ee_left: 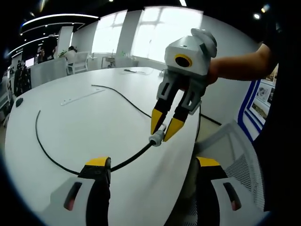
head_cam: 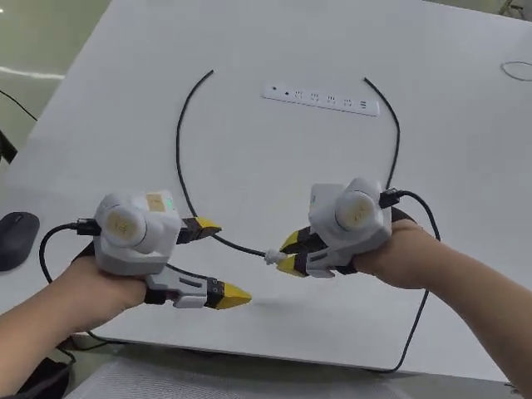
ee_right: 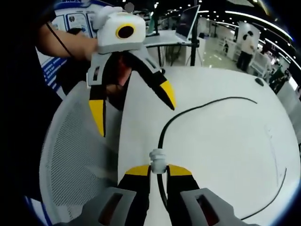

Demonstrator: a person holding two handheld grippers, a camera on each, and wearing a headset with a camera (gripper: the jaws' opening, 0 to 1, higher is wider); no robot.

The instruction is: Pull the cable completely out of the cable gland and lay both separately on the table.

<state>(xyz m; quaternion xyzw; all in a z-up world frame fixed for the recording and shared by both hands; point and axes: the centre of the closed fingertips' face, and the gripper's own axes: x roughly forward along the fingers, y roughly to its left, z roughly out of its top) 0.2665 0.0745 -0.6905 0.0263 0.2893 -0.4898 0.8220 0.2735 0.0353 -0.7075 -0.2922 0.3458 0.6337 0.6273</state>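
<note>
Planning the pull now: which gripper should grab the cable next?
Left. The left gripper is open with the cable just ahead of its jaws; the right gripper is shut on the cable gland.

1. A white table (head_cam: 249, 166) spans the scene, its near edge rounded.
2. A white power strip (head_cam: 321, 99) lies flat toward the far middle of the table.
3. A black mouse (head_cam: 17, 239) sits at the left edge.
4. A thin white wire loop (head_cam: 517, 71) lies far right.
5. A white mesh chair (ee_right: 70, 160) stands at the table's near side.
</note>
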